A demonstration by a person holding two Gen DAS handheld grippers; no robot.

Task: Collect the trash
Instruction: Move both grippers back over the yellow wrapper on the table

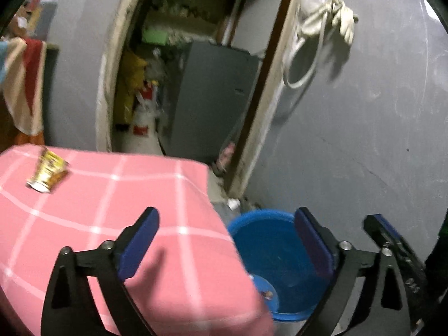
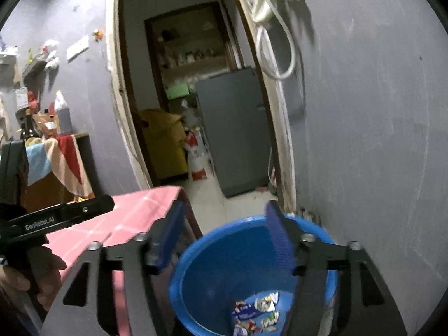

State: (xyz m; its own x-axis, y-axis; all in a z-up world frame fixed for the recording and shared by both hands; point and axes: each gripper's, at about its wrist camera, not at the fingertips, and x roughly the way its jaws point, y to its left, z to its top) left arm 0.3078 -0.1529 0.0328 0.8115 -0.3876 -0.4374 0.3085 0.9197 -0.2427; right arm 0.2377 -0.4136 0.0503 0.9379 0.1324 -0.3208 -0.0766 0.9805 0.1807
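A blue bucket (image 1: 268, 240) stands on the floor between the pink checked table (image 1: 112, 210) and the grey wall. In the right wrist view, several torn wrappers (image 2: 257, 310) lie on the bottom of the bucket (image 2: 196, 249). A crumpled yellow wrapper (image 1: 47, 173) lies on the table's far left. My left gripper (image 1: 226, 218) is open and empty, over the table's corner and the bucket's rim. My right gripper (image 2: 224, 210) is open and empty above the bucket. One of its fingers (image 1: 383, 229) shows at the right of the left wrist view.
An open doorway (image 2: 173, 112) behind the table leads to a room with a grey fridge (image 2: 235, 128). A white cable and glove (image 1: 330, 19) hang on the grey wall. A cabinet draped with striped cloth (image 2: 64, 156) stands at the left. A hand holds the left tool's black body (image 2: 70, 214).
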